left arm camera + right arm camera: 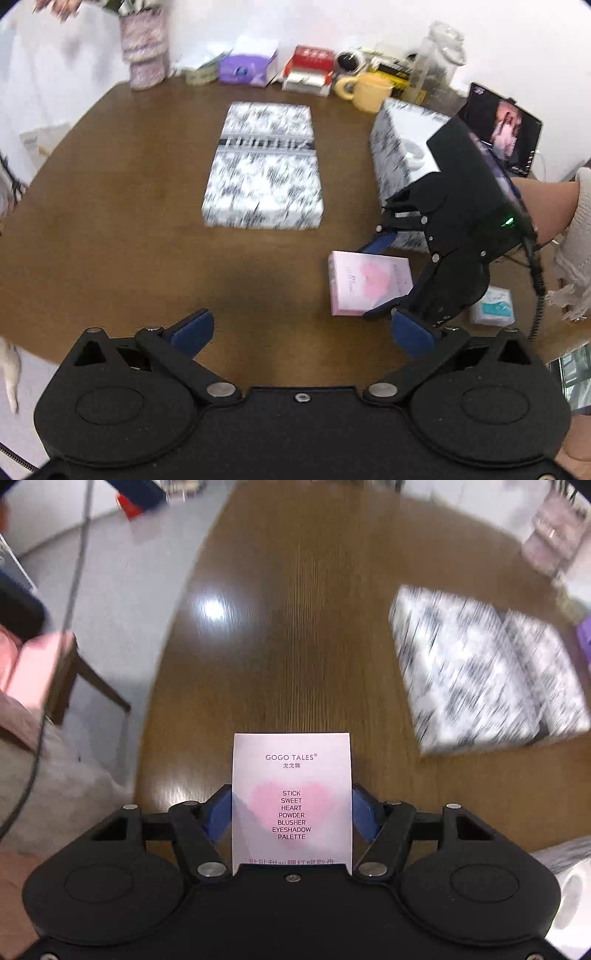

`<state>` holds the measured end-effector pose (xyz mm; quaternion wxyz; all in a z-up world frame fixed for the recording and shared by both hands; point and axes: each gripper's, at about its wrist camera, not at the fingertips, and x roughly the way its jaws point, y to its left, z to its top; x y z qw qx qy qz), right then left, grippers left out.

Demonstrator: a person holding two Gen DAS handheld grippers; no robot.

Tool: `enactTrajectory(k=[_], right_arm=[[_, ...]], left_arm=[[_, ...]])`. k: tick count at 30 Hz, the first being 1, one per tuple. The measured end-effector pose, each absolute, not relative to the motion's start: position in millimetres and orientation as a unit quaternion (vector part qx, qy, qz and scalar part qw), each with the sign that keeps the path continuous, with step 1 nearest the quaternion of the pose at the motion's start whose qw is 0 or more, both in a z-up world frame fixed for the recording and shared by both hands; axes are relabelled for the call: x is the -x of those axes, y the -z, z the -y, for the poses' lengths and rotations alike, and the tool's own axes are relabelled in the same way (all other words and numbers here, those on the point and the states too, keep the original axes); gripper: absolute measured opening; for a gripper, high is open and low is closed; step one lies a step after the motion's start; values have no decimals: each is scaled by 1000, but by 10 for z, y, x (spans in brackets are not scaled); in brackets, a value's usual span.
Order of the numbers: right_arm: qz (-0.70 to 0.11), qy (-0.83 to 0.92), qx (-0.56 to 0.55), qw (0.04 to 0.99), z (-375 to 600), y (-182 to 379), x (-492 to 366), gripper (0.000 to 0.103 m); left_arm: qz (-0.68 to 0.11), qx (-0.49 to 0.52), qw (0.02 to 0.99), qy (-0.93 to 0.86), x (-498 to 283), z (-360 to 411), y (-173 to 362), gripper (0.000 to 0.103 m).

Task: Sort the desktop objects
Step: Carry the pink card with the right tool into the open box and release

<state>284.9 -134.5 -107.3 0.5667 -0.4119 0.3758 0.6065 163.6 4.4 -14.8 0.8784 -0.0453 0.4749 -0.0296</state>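
A pale pink palette box [291,797] printed "GOGO TALES" sits between the blue pads of my right gripper [291,812], which is shut on it above the brown table [295,646]. The left wrist view shows the same pink box [365,284] at the right, held by the right gripper [380,277]. My left gripper [303,332] hangs open over the table's near part with nothing between its fingers. A flat black-and-white patterned box lid [264,166] lies mid-table. A matching open patterned box [402,147] stands to its right, behind the right gripper.
Along the back wall stand a pink patterned tube [144,51], a purple box [245,66], a red-and-white box [308,70], a yellow mug [367,90] and a clear jar [439,55]. A phone screen [506,129] glows at the right. A small teal-white packet [493,306] lies near the right edge.
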Motion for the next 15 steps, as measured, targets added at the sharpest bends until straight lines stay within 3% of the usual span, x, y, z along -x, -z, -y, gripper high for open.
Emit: enactTrajectory(k=[8, 15], right_arm=[[-331, -582, 388, 633, 1805, 15, -3286, 69], [-372, -492, 415, 669, 2375, 16, -4197, 69]], left_arm=[[-455, 32, 885, 95, -2038, 316, -276, 103], [-445, 28, 885, 135, -2544, 739, -232, 103]])
